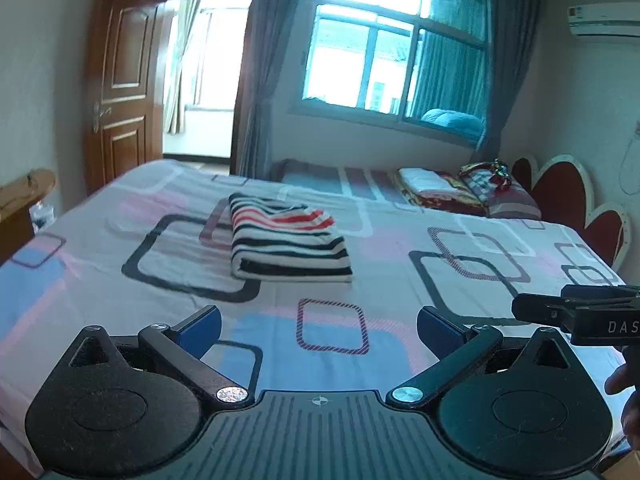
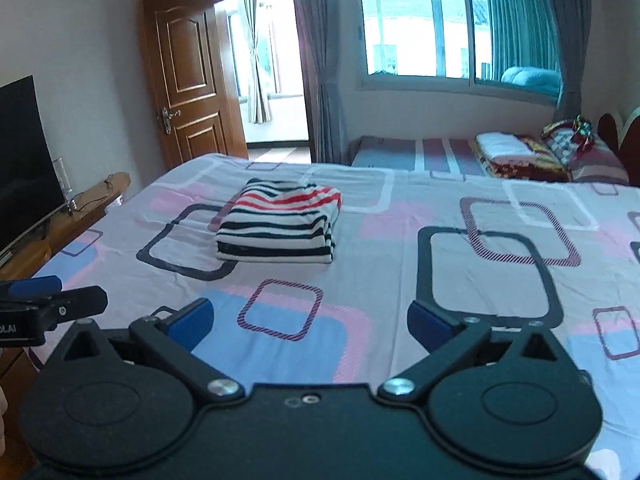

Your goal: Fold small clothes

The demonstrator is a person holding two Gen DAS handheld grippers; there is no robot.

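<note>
Left wrist view shows the left gripper (image 1: 319,326) with its blue-padded jaws spread wide and nothing between them, held above the patterned bed sheet (image 1: 400,240), while the striped garment (image 1: 286,240) lies folded into a neat rectangle farther up the bed, well apart from the jaws. Right wrist view shows the right gripper (image 2: 310,320) likewise with jaws fully apart and empty, the same folded black, white and red bundle resting ahead on the sheet, with a wooden door (image 2: 188,80) and a curtained window (image 2: 460,28) beyond.
</note>
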